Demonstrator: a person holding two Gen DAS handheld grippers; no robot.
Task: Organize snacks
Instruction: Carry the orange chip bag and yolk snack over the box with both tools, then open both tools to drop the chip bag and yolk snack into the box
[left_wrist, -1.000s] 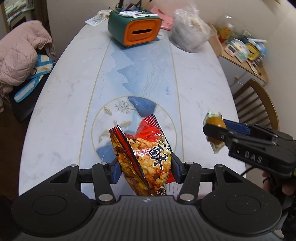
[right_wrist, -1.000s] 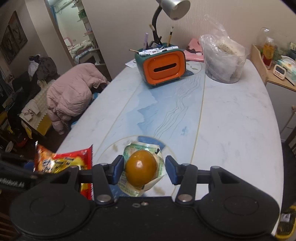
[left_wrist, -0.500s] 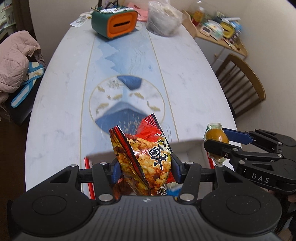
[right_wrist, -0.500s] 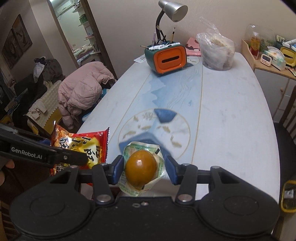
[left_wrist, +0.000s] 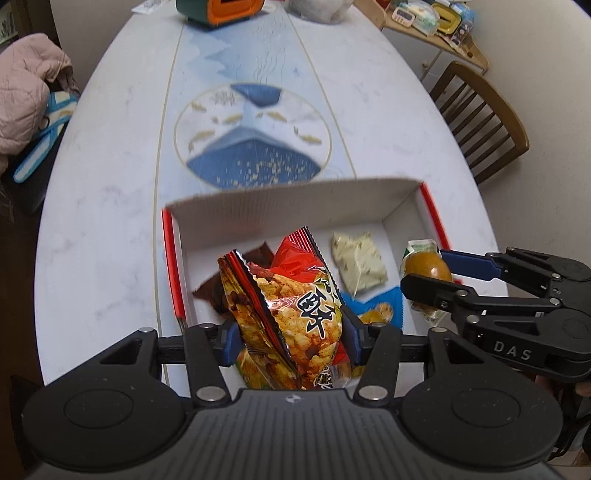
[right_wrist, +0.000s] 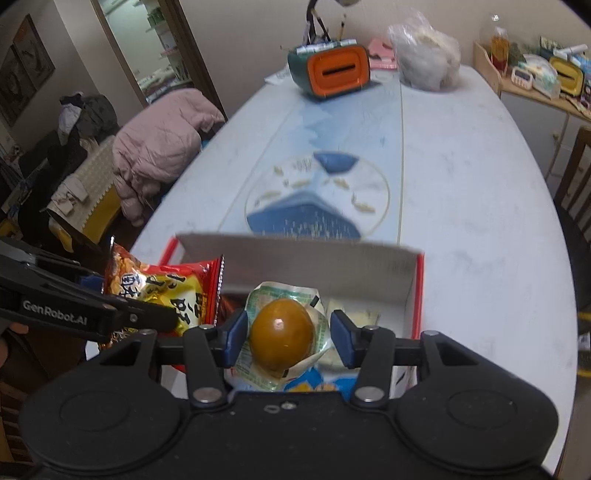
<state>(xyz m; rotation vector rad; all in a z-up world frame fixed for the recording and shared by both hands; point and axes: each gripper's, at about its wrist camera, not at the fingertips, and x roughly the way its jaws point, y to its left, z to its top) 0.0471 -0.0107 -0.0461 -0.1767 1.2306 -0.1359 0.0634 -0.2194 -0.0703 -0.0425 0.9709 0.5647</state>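
Note:
My left gripper (left_wrist: 291, 336) is shut on a red and yellow snack bag (left_wrist: 295, 306), held upright above the left half of a white box with red edges (left_wrist: 295, 206). In the box lie a pale green packet (left_wrist: 358, 264), a brown packet (left_wrist: 218, 291) and a blue packet (left_wrist: 376, 306). My right gripper (right_wrist: 288, 334) is shut on a wrapped brown egg (right_wrist: 282, 334) above the box (right_wrist: 295, 258). From the left wrist view, the right gripper (left_wrist: 424, 269) hangs over the box's right edge. The left gripper (right_wrist: 140, 295) and its bag (right_wrist: 184, 284) show at the left.
The box sits at the near end of a long white and blue table (left_wrist: 110, 184). At the far end stand an orange and green holder (right_wrist: 332, 72) and a plastic bag (right_wrist: 428, 62). A wooden chair (left_wrist: 480, 122) is to the right, a pink jacket (right_wrist: 159, 147) to the left.
Both grippers have drawn back toward the near end of the table and sunk a little. The white box has come into view beneath them. Both grips are unchanged.

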